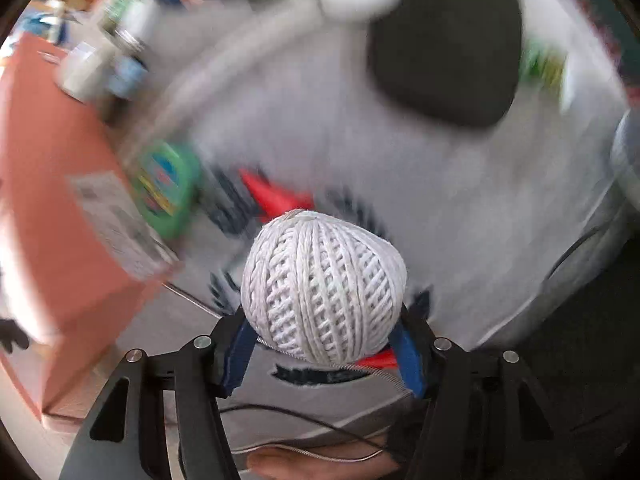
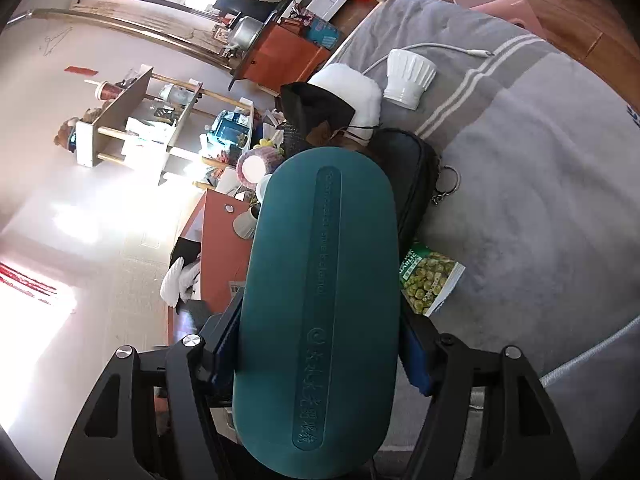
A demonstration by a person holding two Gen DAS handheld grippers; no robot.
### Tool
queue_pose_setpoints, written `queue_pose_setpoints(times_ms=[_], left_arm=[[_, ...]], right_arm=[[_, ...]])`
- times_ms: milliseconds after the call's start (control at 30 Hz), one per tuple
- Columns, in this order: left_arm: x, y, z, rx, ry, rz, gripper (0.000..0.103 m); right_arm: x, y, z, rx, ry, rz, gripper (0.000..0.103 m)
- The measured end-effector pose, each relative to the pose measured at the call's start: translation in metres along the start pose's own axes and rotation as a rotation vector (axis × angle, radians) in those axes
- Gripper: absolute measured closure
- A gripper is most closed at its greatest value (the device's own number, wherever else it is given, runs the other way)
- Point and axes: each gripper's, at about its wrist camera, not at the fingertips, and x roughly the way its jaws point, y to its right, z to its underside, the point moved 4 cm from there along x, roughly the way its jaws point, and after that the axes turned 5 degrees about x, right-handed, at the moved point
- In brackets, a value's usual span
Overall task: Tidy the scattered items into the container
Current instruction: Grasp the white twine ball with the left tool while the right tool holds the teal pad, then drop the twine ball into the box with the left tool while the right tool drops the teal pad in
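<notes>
A grey blanket (image 2: 520,184) covers the bed and carries nearly everything, so it serves as the sorting ground. On it, in the right wrist view, a black pouch (image 2: 408,168) with a key ring lies against a pile of white and dark cloth; whether this pouch is the container meant by the task cannot be told. The left wrist view is smeared by motion, but a dark rounded shape (image 1: 444,52) shows on the same blanket, well apart from the gripper.

The largest thing in hand is a teal case (image 2: 320,300), long and rounded. The right gripper (image 2: 320,360) has its fingers pressed on the case's two long sides near the lower end, so most of its length stands out ahead of the camera — a grip low on the case that probably leaves it free to tip.

Just beside the case lies a snack packet (image 2: 430,278), flat on the blanket and not yet gathered. Farther off stands a white ribbed cup (image 2: 410,76) with a cable (image 2: 432,48) behind it.

The left gripper (image 1: 324,340) is spread fairly wide around a twine ball (image 1: 324,284), its blue pads (image 1: 240,348) squeezing both flanks at the widest part — sensible for a round thing. Both loads look ready for carrying over.
</notes>
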Motion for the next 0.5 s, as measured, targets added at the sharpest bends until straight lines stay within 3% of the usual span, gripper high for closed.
queue_pose_setpoints(times_ms=[167,267,300,333,367,400,433,467,500], left_arm=[[-0.123,-0.063,0.006,-0.214,0.368,0.028,0.044],[-0.162,-0.122,0.031,-0.372,0.509,-0.022,0.040],[-0.167,-0.142,0.039,-0.428,0.528,-0.084,0.035],[-0.164,-0.161,0.049,-0.478,0.518,-0.184,0.015],[-0.155,-0.183,0.058,-0.521,0.471,-0.337,0.000],[-0.148,-0.196,0.066,-0.542,0.433,-0.433,0.000],[-0.141,-0.205,0.072,-0.556,0.406,-0.480,0.000],[-0.135,-0.214,0.078,-0.581,0.392,-0.487,0.000],[-0.133,-0.219,0.083,-0.615,0.402,-0.448,0.000]], right_arm=[[0.005,0.004,0.000,0.001,-0.007,0.035,0.037],[0.010,0.004,0.002,-0.011,-0.013,0.073,0.037],[0.011,0.003,0.003,-0.020,-0.015,0.086,0.037],[0.012,0.001,0.003,-0.031,-0.018,0.097,0.037],[0.014,-0.004,0.005,-0.049,-0.022,0.110,0.037],[0.016,-0.012,0.008,-0.080,-0.028,0.124,0.037],[0.019,-0.021,0.012,-0.106,-0.034,0.127,0.037],[0.024,-0.035,0.018,-0.126,-0.044,0.107,0.037],[0.030,-0.048,0.023,-0.131,-0.057,0.072,0.037]])
